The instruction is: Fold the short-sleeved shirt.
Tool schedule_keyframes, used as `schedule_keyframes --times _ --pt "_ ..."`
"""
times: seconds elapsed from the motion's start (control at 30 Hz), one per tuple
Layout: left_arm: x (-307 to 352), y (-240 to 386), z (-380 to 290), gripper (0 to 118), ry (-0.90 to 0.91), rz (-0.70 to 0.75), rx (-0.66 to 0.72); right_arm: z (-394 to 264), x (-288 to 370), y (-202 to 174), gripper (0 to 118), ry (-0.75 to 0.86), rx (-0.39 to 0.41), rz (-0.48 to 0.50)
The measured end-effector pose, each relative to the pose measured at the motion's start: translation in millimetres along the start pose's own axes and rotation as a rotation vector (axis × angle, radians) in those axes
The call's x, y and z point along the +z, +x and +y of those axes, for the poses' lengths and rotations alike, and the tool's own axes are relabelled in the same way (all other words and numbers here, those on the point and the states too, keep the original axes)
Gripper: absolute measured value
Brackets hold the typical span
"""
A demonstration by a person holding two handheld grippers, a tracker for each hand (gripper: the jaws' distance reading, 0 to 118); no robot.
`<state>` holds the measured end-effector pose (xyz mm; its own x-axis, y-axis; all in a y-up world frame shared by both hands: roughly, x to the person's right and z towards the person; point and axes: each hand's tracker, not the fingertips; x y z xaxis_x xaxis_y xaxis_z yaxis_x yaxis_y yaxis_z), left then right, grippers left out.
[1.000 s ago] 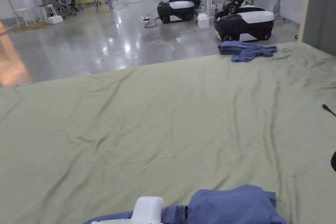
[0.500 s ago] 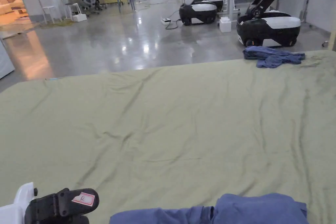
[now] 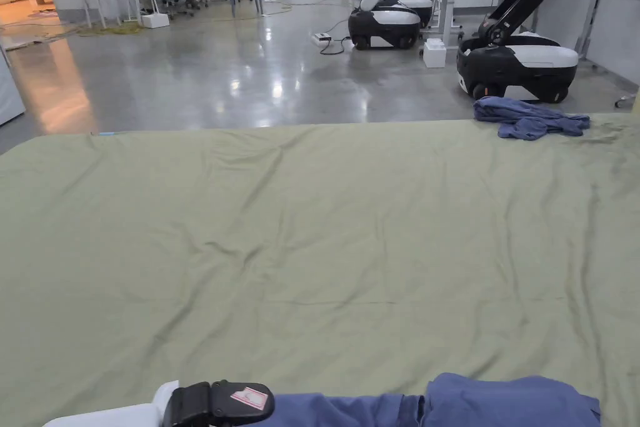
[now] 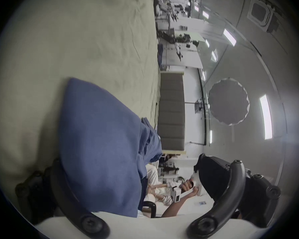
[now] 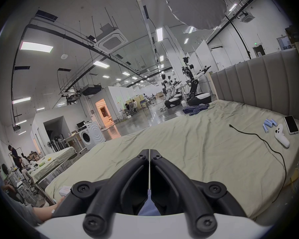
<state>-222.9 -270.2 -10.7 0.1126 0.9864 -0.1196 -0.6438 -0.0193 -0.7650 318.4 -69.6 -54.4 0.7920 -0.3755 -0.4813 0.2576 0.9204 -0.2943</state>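
Blue shirt [image 3: 500,400] bunched at the bed's [image 3: 312,228] near edge; right claw [image 5: 149,170] pinched closed on its fabric, left claw [image 4: 145,215] spread wide, cloth draped across, probably readying a spread-out

Robotics lab — wheeled robots [image 3: 516,65] on polished concrete floor [image 3: 206,81], bed [image 3: 312,247] — desks beyond.

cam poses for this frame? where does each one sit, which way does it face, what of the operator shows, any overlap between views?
Head view: on the person's head, looking across the green bed sheet to the lab floor; left gripper and blue shirt at the bottom edge.
Left gripper view: rolled sideways, looking along the bed; shirt drapes one of its fingers; a hand holding a device shows farther off.
Right gripper view: low, facing over the bed; right gripper shut.
Shared: the far blue garment.
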Motion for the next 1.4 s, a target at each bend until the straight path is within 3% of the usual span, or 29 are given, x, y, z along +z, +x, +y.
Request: schedule_keyframes --times 0.07,0.1,0.13,0.17,0.23,0.33,0.5,0.67,0.73,0.83,1.03,1.2,1.3,1.33,1.37,1.4 --pt "0 4 -2 114 -0.039 0.020 -0.066 0 1 -3 4 0.002 0.002 0.000" --pt "2 4 -4 96 -0.050 0.033 -0.086 0 2 -4 4 0.003 0.005 0.001" --pt "7 3 -5 63 -0.025 0.088 -0.083 1 2 -5 4 0.002 0.010 0.000" --pt "9 -1 -6 5 -0.001 0.158 -0.082 1 2 -6 4 0.002 0.014 0.000" --pt "23 -14 -6 5 0.054 0.242 -0.025 1 1 -7 4 0.003 0.013 0.003" --pt "42 -26 -10 5 0.121 0.173 0.058 1 -1 -12 4 0.004 0.006 0.017" --pt "100 -4 -18 5 0.189 0.267 -0.031 3 -4 -14 4 0.003 0.016 0.017" --pt "181 16 -20 5 0.334 0.560 -0.085 0 -9 -13 4 0.008 -0.001 0.032" --pt "186 32 -26 5 0.407 0.519 -0.064 -2 -12 -13 4 0.001 -0.006 0.043" --pt "155 73 -31 5 0.353 0.485 -0.197 -5 -14 -10 4 -0.010 -0.015 0.060" --pt "6 146 -46 5 0.119 0.462 -0.411 -9 -1 7 4 -0.001 -0.053 0.059" --pt "-123 126 -42 5 -0.045 0.675 -0.560 -8 19 27 4 0.018 -0.070 0.002" --pt "-171 107 -49 7 -0.074 0.870 -0.755 -7 32 39 4 0.035 -0.071 -0.045" --pt "-181 109 -53 15 -0.064 0.898 -0.799 -7 35 42 4 0.037 -0.073 -0.053" --pt "-182 114 -56 39 -0.070 0.861 -0.805 -7 37 45 4 0.040 -0.074 -0.062" --pt "-176 118 -56 72 -0.077 0.823 -0.799 -7 37 47 4 0.041 -0.078 -0.071"
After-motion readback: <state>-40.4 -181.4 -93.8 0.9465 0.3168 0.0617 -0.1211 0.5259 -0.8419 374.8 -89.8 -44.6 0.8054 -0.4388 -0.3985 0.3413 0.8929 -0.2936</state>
